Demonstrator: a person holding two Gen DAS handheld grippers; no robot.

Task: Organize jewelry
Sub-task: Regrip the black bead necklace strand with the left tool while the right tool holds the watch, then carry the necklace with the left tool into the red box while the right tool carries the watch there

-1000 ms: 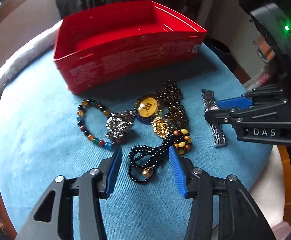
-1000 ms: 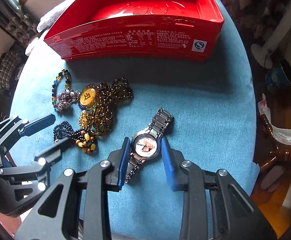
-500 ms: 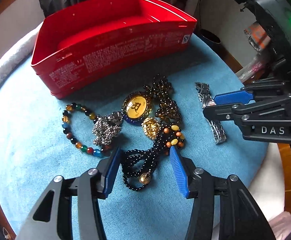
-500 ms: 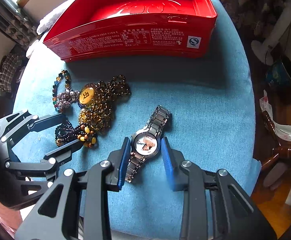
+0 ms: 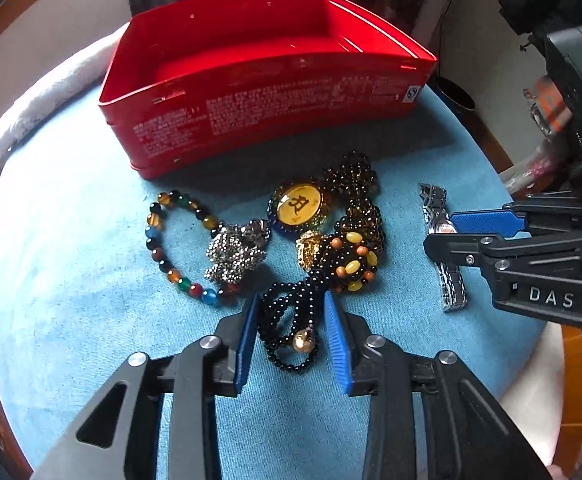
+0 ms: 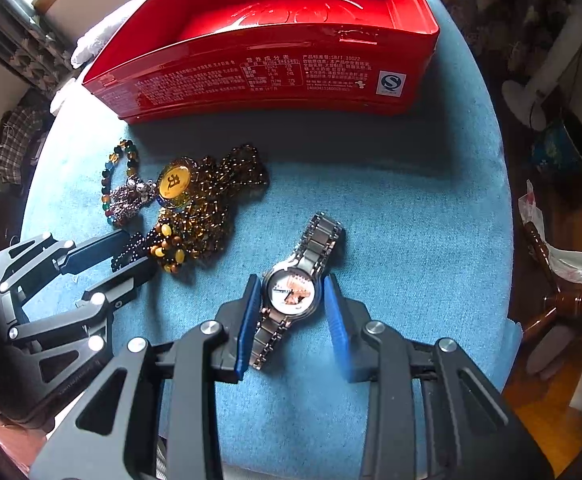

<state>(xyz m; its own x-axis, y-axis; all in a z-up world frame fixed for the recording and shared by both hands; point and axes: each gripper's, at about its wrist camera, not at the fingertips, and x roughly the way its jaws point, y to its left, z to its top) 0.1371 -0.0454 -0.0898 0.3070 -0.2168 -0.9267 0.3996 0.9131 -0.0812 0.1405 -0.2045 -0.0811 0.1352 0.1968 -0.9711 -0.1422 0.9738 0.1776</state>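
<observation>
A black bead bracelet (image 5: 271, 304) with one gold bead lies on the blue cloth (image 5: 71, 260). My left gripper (image 5: 291, 320) straddles it, and its jaws are closing with a sliver of gap still at the pads. A silver watch (image 6: 291, 292) lies flat on the cloth. My right gripper (image 6: 291, 300) points down with its blue pads against the sides of the watch case. The left wrist view shows the right gripper (image 5: 443, 234) on the watch (image 5: 453, 288). An open red tin (image 5: 271, 120) stands behind, with nothing in it.
Ahead of the left gripper lie a multicoloured bead bracelet (image 5: 155, 220), a silver charm (image 5: 235, 252), a yellow pendant (image 5: 299, 206) and a brown bead necklace (image 5: 355, 176). A white towel (image 5: 51, 92) lies past the cloth's far left edge. The round cushion drops off on the right.
The left jaws have narrowed around the black bead bracelet, and the left view has shifted slightly. The right gripper and watch have stayed where they were.
</observation>
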